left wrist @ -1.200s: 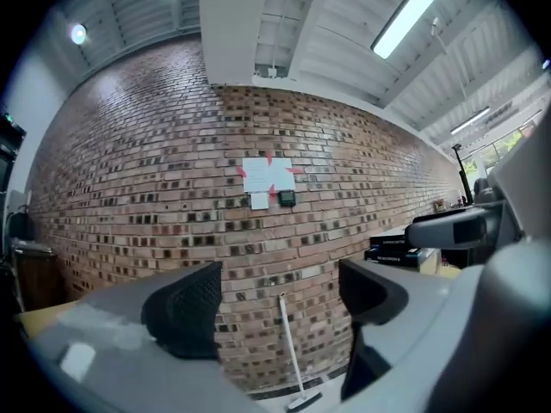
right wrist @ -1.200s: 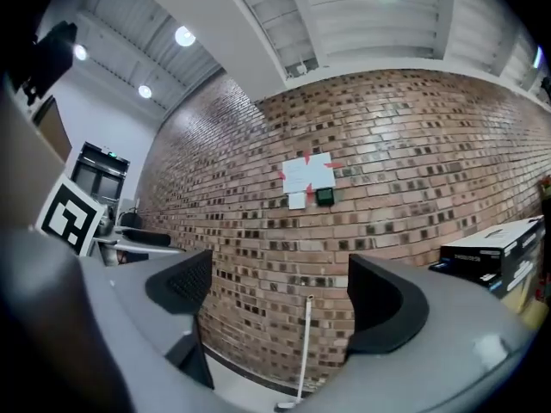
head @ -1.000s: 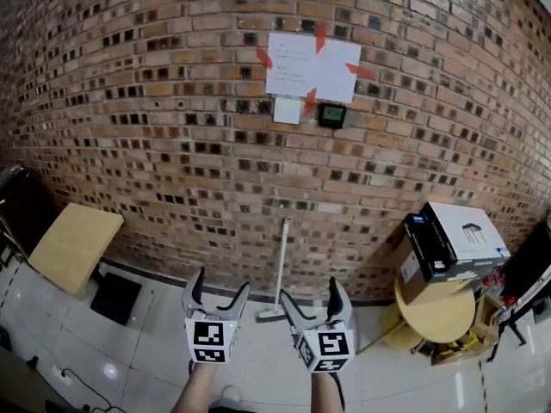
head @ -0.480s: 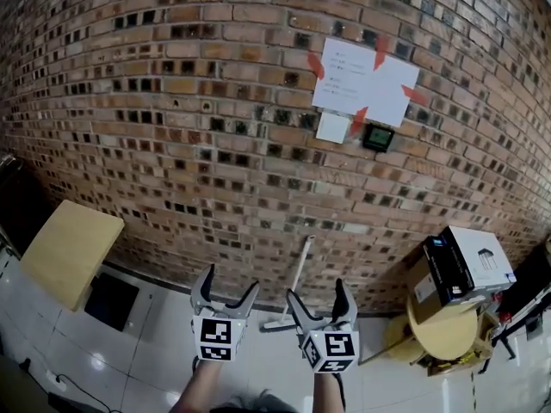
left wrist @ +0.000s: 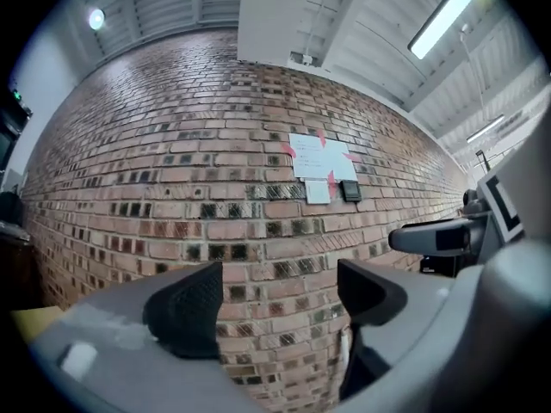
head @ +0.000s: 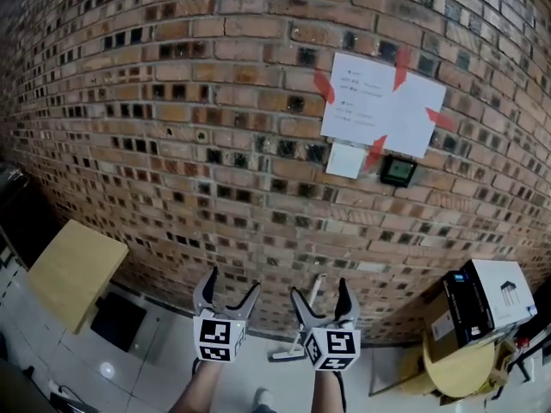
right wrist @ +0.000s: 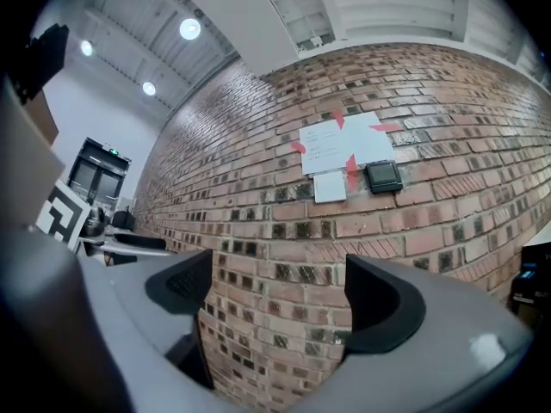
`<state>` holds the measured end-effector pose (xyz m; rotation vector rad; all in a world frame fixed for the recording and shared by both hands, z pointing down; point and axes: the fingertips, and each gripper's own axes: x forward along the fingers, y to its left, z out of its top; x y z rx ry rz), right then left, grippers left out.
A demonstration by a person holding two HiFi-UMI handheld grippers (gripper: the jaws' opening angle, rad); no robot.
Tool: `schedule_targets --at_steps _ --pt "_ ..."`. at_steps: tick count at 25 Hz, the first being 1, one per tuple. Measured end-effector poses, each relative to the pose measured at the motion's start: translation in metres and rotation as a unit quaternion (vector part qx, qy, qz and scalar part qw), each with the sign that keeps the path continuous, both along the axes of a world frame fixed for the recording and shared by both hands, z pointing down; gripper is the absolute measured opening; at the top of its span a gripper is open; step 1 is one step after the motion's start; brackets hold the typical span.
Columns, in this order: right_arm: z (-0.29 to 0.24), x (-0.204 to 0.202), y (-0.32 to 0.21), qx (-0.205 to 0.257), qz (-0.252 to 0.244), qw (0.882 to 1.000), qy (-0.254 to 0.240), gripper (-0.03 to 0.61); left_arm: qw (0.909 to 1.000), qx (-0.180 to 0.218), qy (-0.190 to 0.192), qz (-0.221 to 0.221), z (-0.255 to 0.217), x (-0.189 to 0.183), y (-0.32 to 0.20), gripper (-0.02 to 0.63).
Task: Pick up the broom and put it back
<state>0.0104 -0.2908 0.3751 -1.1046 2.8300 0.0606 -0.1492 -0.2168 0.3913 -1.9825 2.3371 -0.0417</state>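
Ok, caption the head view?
Both open: left gripper, empty jaws just closing slightly, and right gripper face the leaning broom.

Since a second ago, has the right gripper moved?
Yes: toward the brick wall, the right gripper now overlaps the broom leaning there in head view.

Brick wall (head: 172,101) fills my head view. At 1 o'clock: white paper sheets (head: 379,106) stuck to the wall with red tape (head: 324,86), a small white note (head: 345,160) just under them, and a small black device (head: 399,171) beside the note. At 8 o'clock: tan board (head: 76,269), tilted, with a black block (head: 119,321) on the pale tiled floor (head: 155,377) just beside it. At 4 o'clock: black-and-white box (head: 495,295) above a round wooden table (head: 461,368). Ceiling lamp (right wrist: 190,29) at 11 in my right gripper view, tube light (left wrist: 443,15) at 1 in my left.
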Motion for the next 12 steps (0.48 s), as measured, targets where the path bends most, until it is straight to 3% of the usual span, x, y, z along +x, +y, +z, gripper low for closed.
schedule_targets --at_steps 8,12 --pt "0.018 -0.008 -0.061 -0.023 -0.014 1.0 -0.004 0.486 0.9994 -0.032 -0.01 -0.011 0.016 -0.007 -0.071 0.413" --pt "0.017 -0.001 -0.091 -0.026 -0.001 1.0 -0.005 0.482 0.9997 -0.024 -0.011 0.0 0.01 -0.005 -0.093 0.413"
